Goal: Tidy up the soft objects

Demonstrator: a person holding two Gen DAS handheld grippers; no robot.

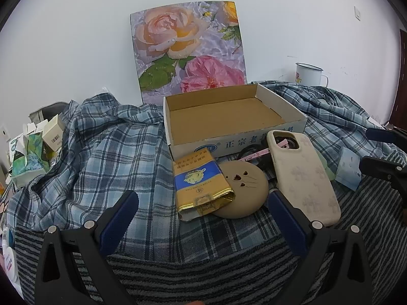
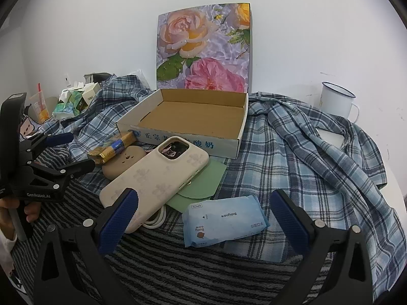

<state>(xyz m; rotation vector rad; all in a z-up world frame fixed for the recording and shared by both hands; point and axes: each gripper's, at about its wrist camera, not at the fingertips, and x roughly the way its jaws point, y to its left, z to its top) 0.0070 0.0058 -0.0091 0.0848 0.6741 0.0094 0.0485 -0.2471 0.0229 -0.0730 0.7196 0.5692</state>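
An empty open cardboard box [image 1: 229, 117] [image 2: 193, 117] sits on a blue plaid shirt [image 1: 106, 152] [image 2: 305, 152]. In front of it lie a gold-and-blue foil packet [image 1: 201, 185] [image 2: 114, 148], a tan round soft pad with a face [image 1: 244, 190] [image 2: 122, 162], a cream phone case [image 1: 302, 175] [image 2: 157, 175], a green pouch [image 2: 201, 183] and a blue wet-wipe pack [image 2: 226, 221]. My left gripper [image 1: 203, 216] is open just before the foil packet. My right gripper [image 2: 203, 213] is open just before the wipe pack. Both are empty.
A flower picture [image 1: 188, 48] [image 2: 203, 45] leans on the wall behind the box. A white enamel mug [image 1: 309, 74] [image 2: 335, 101] stands at the right. Small cartons and tissue packs [image 1: 35, 150] [image 2: 73, 101] crowd the left. A striped cloth [image 1: 203, 274] covers the near side.
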